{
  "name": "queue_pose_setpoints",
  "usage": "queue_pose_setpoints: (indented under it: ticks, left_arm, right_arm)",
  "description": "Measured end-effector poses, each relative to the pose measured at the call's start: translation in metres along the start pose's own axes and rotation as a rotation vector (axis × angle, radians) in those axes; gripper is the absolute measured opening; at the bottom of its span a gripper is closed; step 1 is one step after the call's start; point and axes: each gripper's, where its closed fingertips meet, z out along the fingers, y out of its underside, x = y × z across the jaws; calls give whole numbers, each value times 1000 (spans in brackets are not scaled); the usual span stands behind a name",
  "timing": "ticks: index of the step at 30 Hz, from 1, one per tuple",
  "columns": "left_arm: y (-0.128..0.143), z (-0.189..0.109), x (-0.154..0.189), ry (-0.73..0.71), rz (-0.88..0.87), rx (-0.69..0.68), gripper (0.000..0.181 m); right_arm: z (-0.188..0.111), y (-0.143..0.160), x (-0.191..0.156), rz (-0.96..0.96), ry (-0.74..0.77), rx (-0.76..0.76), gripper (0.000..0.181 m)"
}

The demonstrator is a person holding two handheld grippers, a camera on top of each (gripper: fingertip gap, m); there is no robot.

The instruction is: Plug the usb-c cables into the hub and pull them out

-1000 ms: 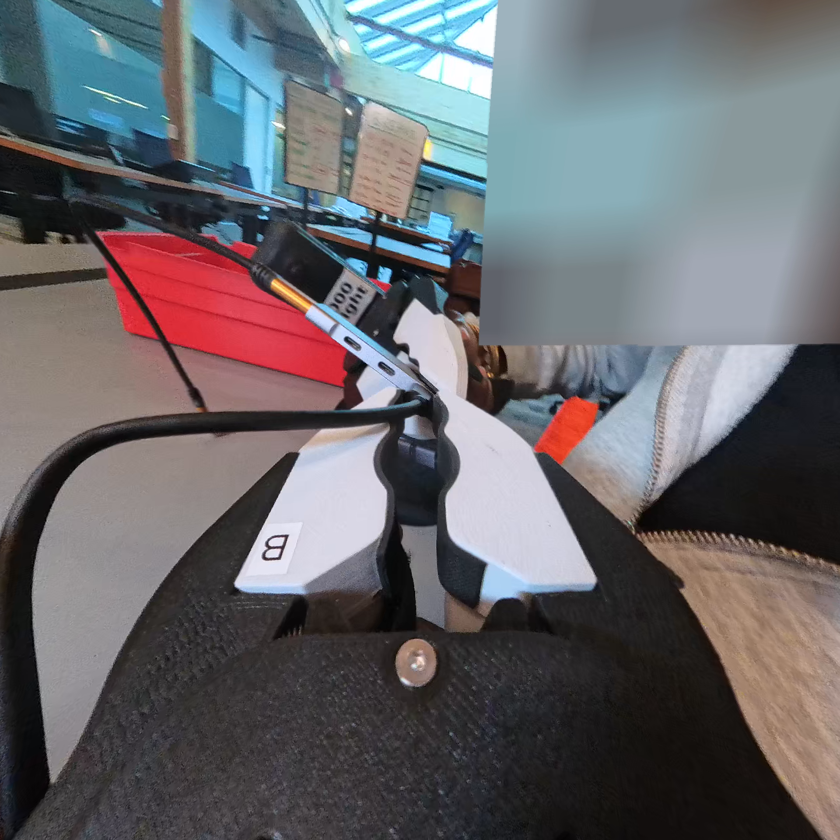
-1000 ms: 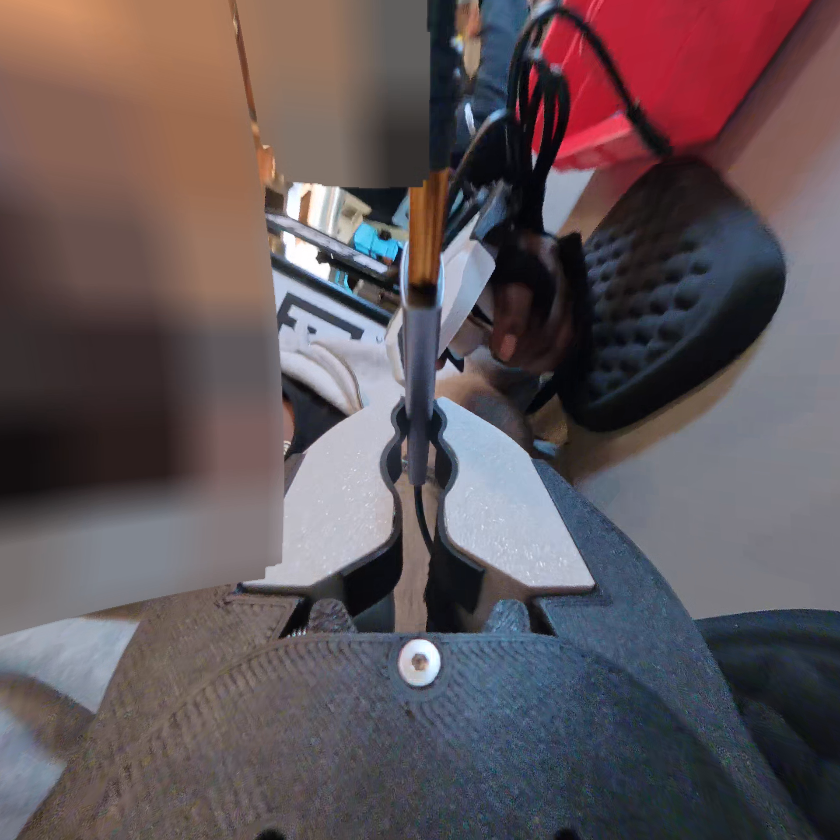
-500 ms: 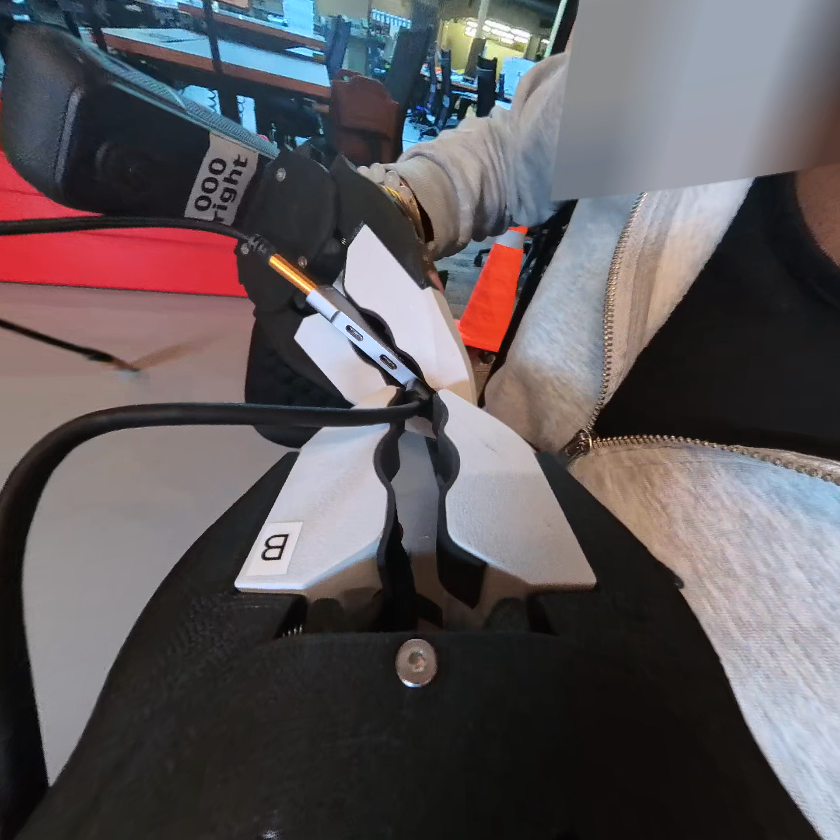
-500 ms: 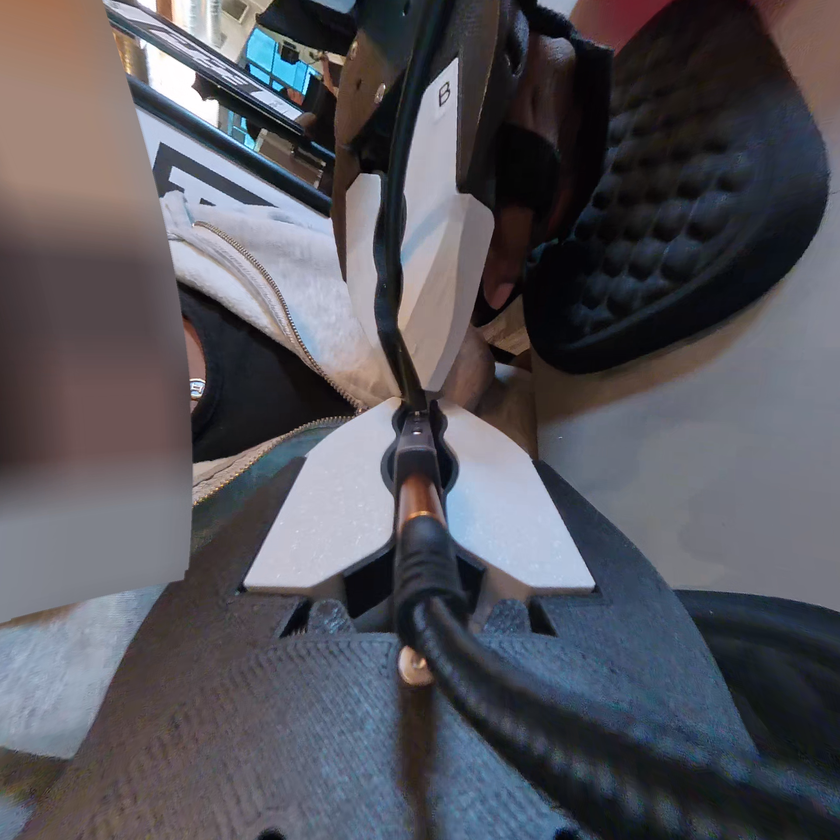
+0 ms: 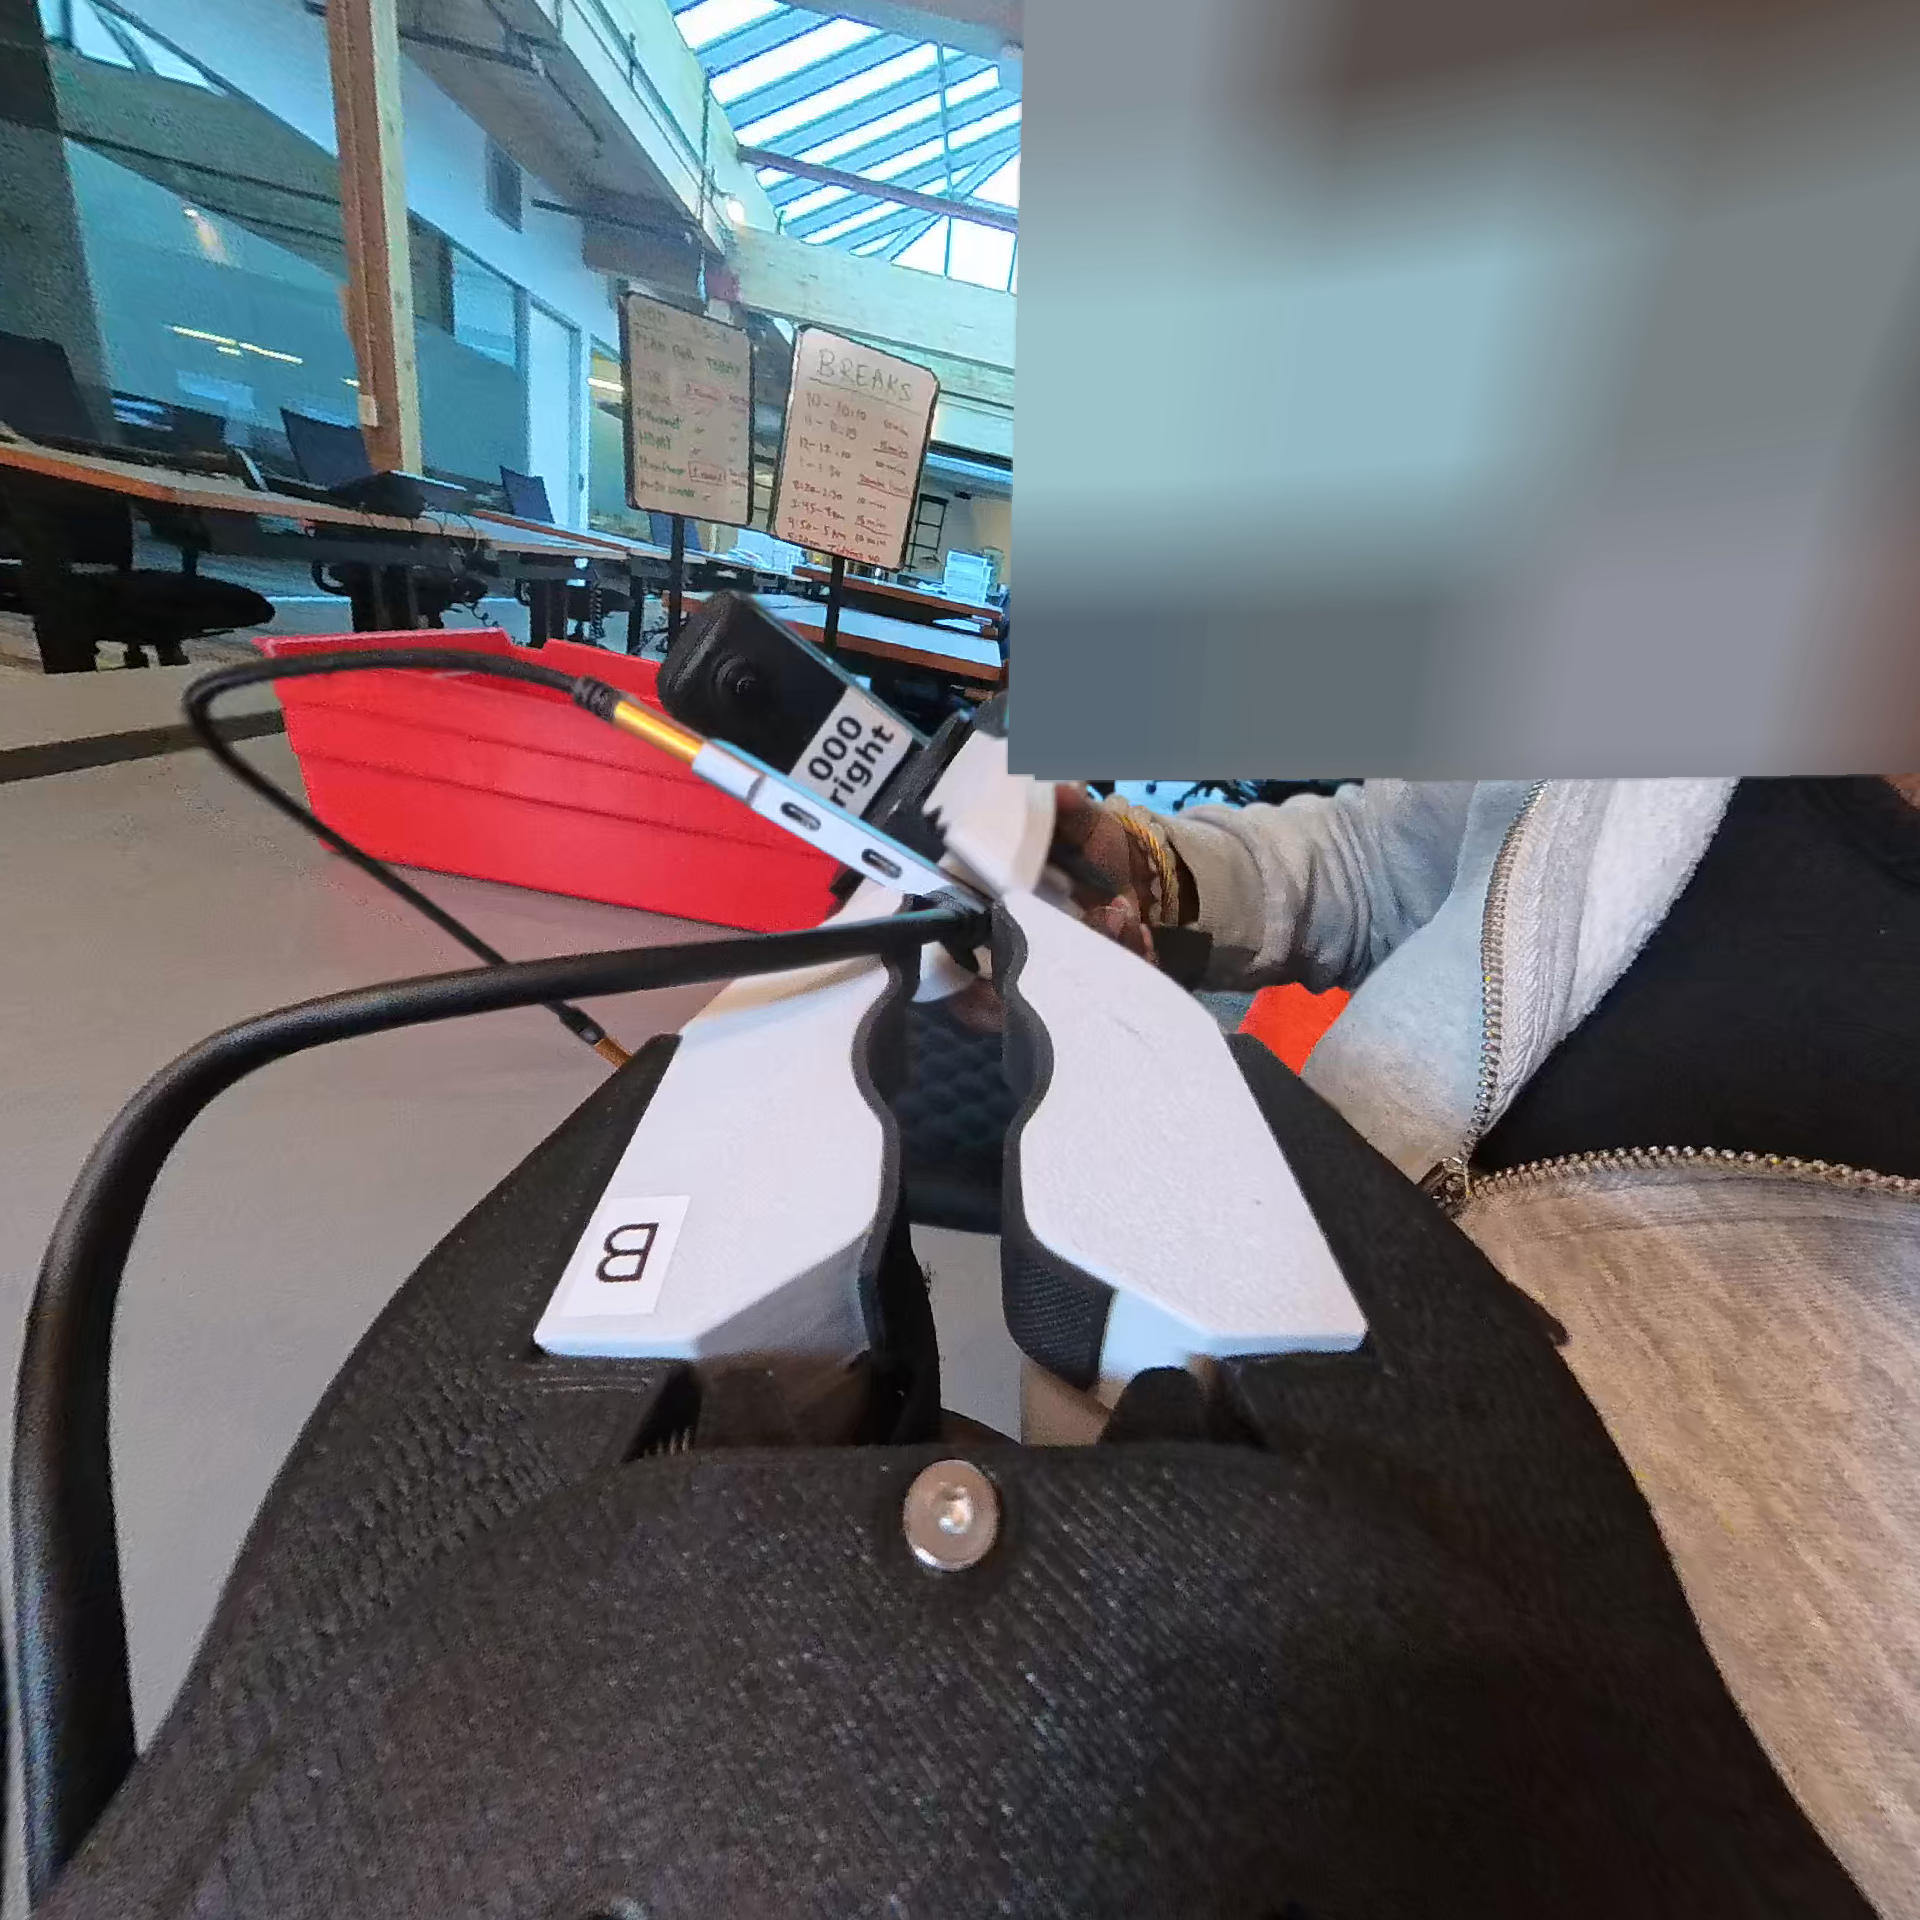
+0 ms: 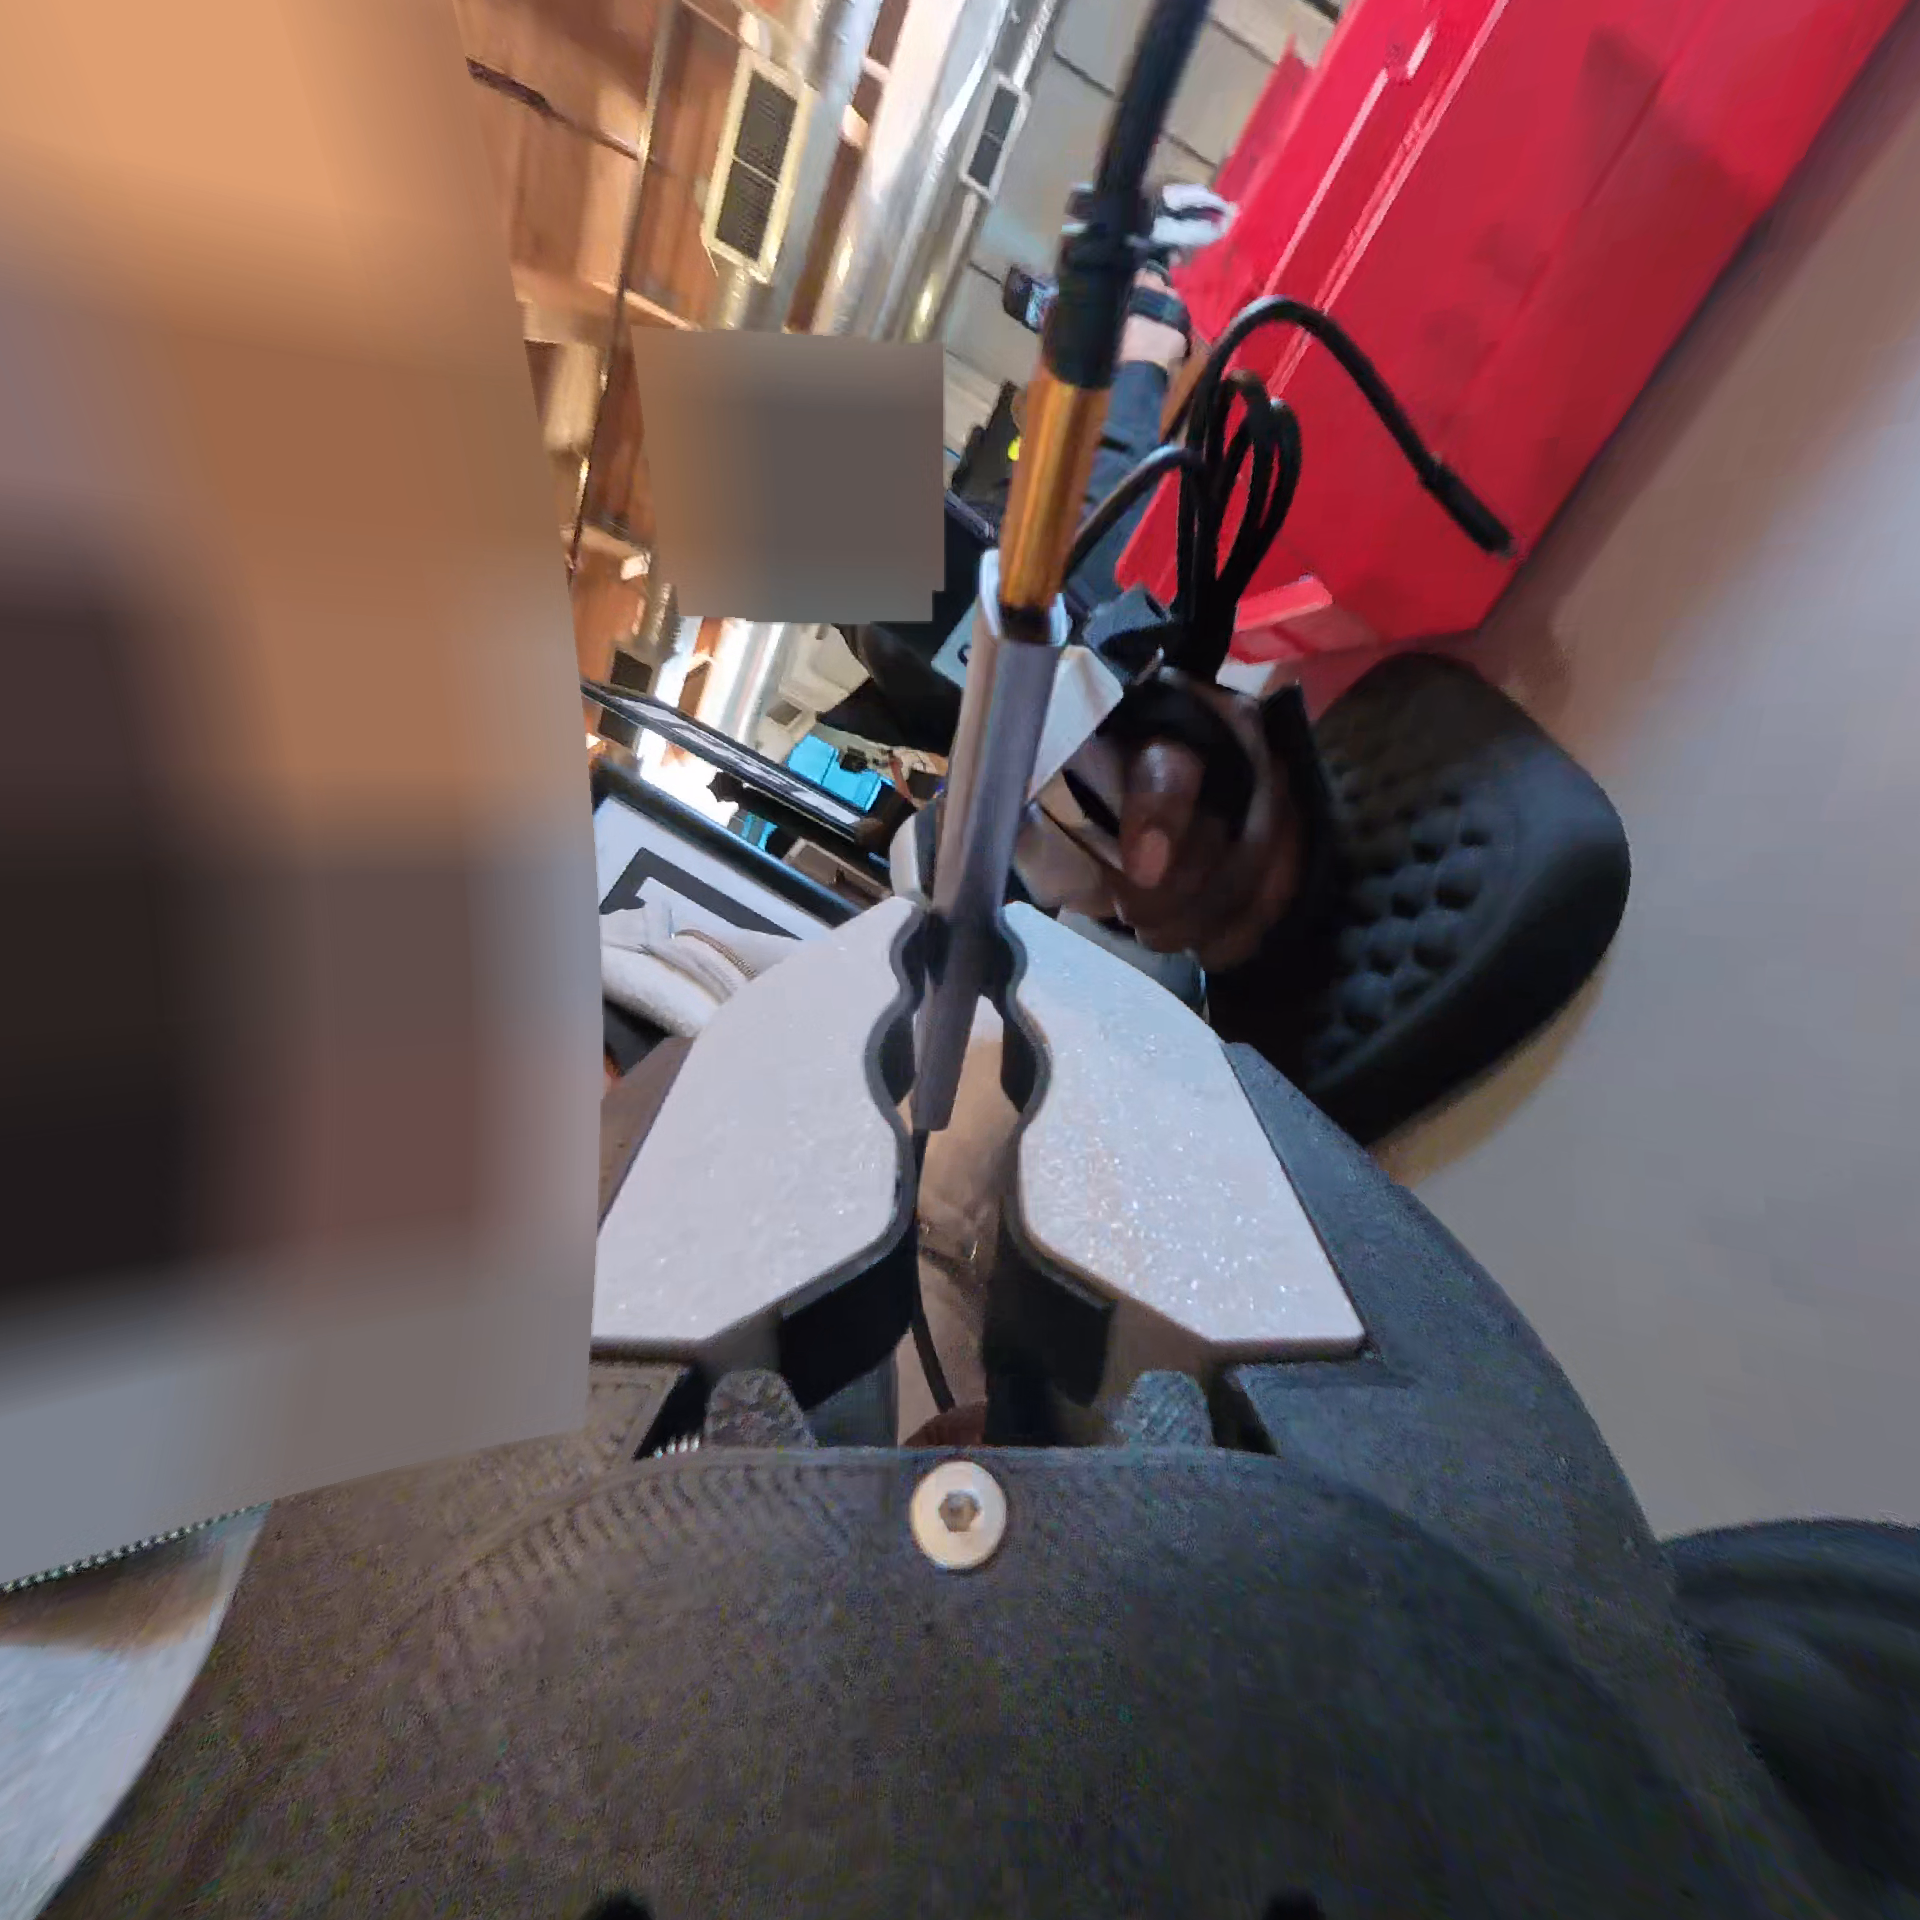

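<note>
**A:** Start with the big things. Where does everything lie?

**B:** The grey worktop (image 5: pixel 187 997) carries a red bin (image 5: pixel 499 769) towards its far edge. Both grippers are held up off it, close to the person's chest. The right gripper (image 6: pixel 958 935) has its jaws pinching the near end of the hub (image 6: pixel 987 790), a slim grey bar. The left gripper (image 5: pixel 971 930) has its jaws pressed on a black cable (image 5: pixel 416 1003), with its tips just under that same end.

**A:** And the axis?

**B:** In the left wrist view the hub's long axis climbs up and to the left, away from the left jaws. A gold-collared plug (image 5: pixel 657 730) sits in the far end, in line with the bar. Two open ports (image 5: pixel 800 818) on the hub's side face the left camera. I judge that a pull has to run straight along that axis. The left gripper is the nearer one, but it is busy. I cannot tell whether its cable ends in a plug.

**A:** What has changed?

**B:** Half a second ago the gold collar lay between the right fingers, with the left gripper straight ahead. Now the hub stands there, much as it did a second ago.
</note>
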Motion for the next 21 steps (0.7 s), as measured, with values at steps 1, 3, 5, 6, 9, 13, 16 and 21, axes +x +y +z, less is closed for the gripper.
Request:
queue_pose_setpoints:
  ticks: [1,3,5,6,9,13,16,21]
  left_arm:
    - [-1,1,0,-6,6,4,13]
    - [0,1,-2,-24,12,-2,13]
    - [2,2,0,-23,19,-13,22]
    - [3,2,2,-17,32,-15,28]
    - [3,2,6,-13,84,-5,38]
    - [1,-1,17,32,138,28,44]
    - [-3,-4,29,85,199,82,44]
    - [-19,-14,72,274,335,262,42]
  right_arm:
    - [0,-1,0,-15,-4,15,10]
    - [-1,-2,0,-69,21,24,9]
    - [-3,-6,-2,-161,70,30,9]
    - [-5,-10,-5,-213,95,39,9]
    - [-10,-27,-21,-374,151,57,9]
    - [-13,-52,-43,-588,242,33,9]
    - [-14,-76,-63,-688,264,52,8]
    - [-8,-95,-80,-767,266,34,8]
